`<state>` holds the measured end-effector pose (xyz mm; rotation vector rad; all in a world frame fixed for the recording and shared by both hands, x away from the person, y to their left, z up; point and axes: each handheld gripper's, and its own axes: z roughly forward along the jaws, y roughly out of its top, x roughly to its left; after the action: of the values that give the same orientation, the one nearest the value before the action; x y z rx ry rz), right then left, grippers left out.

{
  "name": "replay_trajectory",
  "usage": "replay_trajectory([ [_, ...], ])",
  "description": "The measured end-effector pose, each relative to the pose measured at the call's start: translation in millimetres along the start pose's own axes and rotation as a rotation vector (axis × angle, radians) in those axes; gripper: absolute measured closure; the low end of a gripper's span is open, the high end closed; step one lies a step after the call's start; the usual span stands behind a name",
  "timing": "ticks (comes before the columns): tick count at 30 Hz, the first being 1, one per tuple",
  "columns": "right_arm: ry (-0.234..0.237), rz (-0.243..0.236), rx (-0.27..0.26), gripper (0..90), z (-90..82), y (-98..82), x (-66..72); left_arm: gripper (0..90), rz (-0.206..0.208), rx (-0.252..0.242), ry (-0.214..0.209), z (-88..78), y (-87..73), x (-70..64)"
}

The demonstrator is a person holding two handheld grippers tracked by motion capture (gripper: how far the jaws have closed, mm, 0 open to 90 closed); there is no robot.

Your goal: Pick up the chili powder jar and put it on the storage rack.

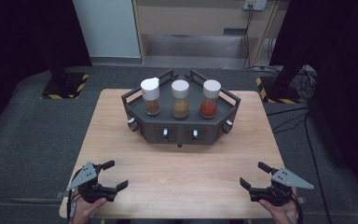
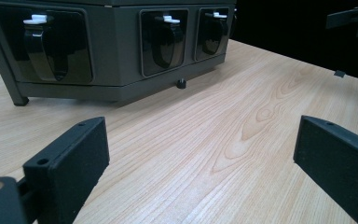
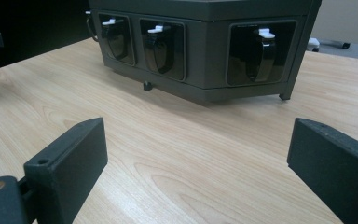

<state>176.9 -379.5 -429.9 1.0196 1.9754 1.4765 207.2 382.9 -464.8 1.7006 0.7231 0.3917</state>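
Both grippers rest low at the near edge of the pale wood-grain surface [image 1: 182, 163], one at each corner, well apart from each other. Left gripper [image 1: 111, 176]: fingers spread wide, nothing between them. Right gripper [image 1: 256, 175]: the same, wide open and empty. In each gripper view the two black fingers [image 2: 74, 158] [image 3: 72, 156] frame bare wood, with the rack beyond.

The work piece is the dark grey angular rack with a railed top [image 1: 181, 123], set at the middle of the far half of the surface. On its top stand three clear glass spice jars with white caps, upright in a row: brown powder at left [image 1: 151, 96], tan powder in the middle [image 1: 180, 99], red powder at right [image 1: 209, 99]. The left jar's cap looks slightly tilted or taller; cannot tell which. The rack's front faces carry recessed glossy black panels with small white tabs at the top [image 2: 36, 19] [image 3: 264, 33], four faces in all.

Judgement: this is the opening step, hands parked, approach not yet begun. Nothing is touched or lifted.

The next move likely calls for one gripper to travel forward and rise to jar height, or stay low for a front tab. Fingers are already wide enough for a jar. Jars stand close together, so the approach wants to be square-on to avoid knocking a neighbour.
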Motion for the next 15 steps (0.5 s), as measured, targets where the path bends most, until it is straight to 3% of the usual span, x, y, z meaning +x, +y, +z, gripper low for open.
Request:
replay_trajectory([
  [15,0.006,0.004,0.012,5.0,1.2,-0.4,-1.3,2.5,-0.001,-0.001,-0.003,0.6,-0.4,1.1],
])
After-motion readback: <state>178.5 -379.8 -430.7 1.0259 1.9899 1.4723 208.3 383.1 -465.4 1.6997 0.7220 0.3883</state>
